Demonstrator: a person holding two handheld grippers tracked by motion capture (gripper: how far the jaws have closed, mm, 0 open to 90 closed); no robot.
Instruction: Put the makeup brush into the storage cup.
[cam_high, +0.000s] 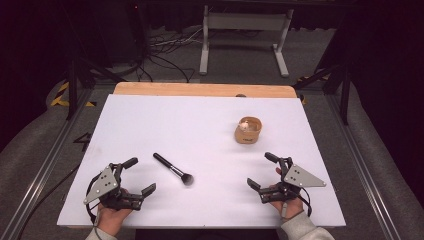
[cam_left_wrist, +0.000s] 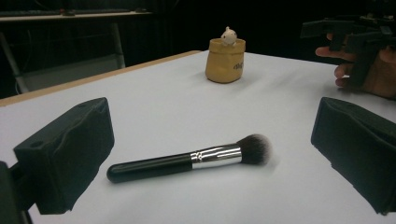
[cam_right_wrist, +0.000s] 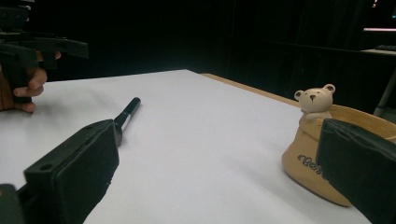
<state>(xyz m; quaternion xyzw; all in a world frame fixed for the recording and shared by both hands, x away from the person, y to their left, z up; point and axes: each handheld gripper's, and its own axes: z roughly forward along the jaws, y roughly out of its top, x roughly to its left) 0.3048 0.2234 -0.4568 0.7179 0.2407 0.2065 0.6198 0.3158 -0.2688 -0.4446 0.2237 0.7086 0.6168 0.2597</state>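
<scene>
Between the two empty, wide-apart hand-held grippers, nearer the left hand-held gripper (cam_high: 134, 176), lies the brush (cam_high: 173, 169).

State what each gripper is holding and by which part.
Nothing is held. The left gripper and right gripper both stand open over the table; the makeup brush lies untouched, and the bear-figure pot stands apart.

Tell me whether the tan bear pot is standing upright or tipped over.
Upright. The tan pot rests on its base on the white table, mouth facing up, with the small bear figure at its rim.
</scene>
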